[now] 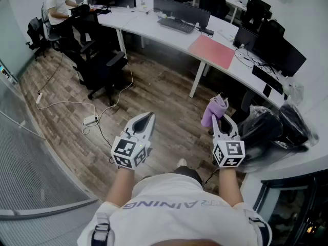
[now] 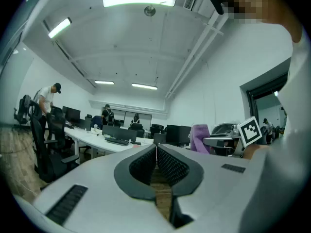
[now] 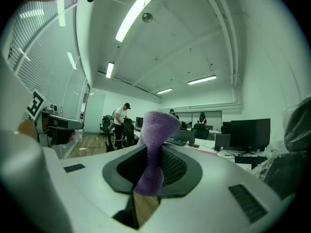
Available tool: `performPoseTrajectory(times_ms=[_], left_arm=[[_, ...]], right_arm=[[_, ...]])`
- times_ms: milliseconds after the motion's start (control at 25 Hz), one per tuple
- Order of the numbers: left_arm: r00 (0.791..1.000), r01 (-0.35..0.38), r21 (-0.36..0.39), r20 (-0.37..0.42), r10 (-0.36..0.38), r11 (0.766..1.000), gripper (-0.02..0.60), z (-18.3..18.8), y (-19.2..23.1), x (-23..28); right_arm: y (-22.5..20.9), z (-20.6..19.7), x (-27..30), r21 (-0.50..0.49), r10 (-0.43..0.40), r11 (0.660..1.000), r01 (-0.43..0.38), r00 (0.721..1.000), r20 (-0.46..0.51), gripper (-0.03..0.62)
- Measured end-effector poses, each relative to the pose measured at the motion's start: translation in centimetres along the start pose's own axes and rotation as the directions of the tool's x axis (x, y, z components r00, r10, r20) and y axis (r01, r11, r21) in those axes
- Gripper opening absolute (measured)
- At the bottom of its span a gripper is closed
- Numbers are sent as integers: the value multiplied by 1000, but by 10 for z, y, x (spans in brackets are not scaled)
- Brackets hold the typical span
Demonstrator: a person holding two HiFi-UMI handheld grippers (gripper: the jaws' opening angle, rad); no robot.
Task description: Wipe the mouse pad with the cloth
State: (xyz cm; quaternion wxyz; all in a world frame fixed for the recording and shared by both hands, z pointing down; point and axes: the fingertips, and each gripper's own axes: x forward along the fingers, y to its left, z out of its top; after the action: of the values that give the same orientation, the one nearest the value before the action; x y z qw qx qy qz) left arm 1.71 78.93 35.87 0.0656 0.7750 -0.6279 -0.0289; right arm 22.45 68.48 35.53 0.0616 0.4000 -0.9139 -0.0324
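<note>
A pink mouse pad (image 1: 211,50) lies on the curved white desk (image 1: 148,26) ahead, to the right of a keyboard. My right gripper (image 1: 219,119) is shut on a purple cloth (image 1: 214,110), which bunches up out of its tips; in the right gripper view the purple cloth (image 3: 153,149) stands pinched between the jaws. My left gripper (image 1: 145,120) is shut with nothing in it, its jaws pressed together (image 2: 156,149). Both grippers hover over the wooden floor, well short of the desk. The cloth (image 2: 199,137) also shows from the left gripper view.
Black office chairs (image 1: 102,68) stand left of the desk. A keyboard (image 1: 176,25) and monitors (image 1: 182,11) sit on the desk. Black bags (image 1: 274,127) lie on the white counter at the right. A power strip (image 1: 90,120) and cables lie on the floor. A person (image 1: 57,8) works at the far left.
</note>
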Motion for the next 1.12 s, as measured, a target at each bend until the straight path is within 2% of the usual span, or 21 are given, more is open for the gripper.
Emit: performPoseTrajectory(times_ms=[720, 960, 1120], left_arm=[[1000, -21, -48, -17, 21, 999, 32, -18, 6, -4], [996, -77, -61, -42, 74, 995, 32, -27, 29, 4], [990, -131, -57, -52, 128, 990, 32, -22, 58, 11]], right_arm=[[14, -6, 1, -9, 44, 999, -44, 999, -14, 98], [20, -12, 37, 8, 123, 992, -123, 992, -21, 98], [30, -10, 78, 34, 207, 978, -207, 978, -21, 98]])
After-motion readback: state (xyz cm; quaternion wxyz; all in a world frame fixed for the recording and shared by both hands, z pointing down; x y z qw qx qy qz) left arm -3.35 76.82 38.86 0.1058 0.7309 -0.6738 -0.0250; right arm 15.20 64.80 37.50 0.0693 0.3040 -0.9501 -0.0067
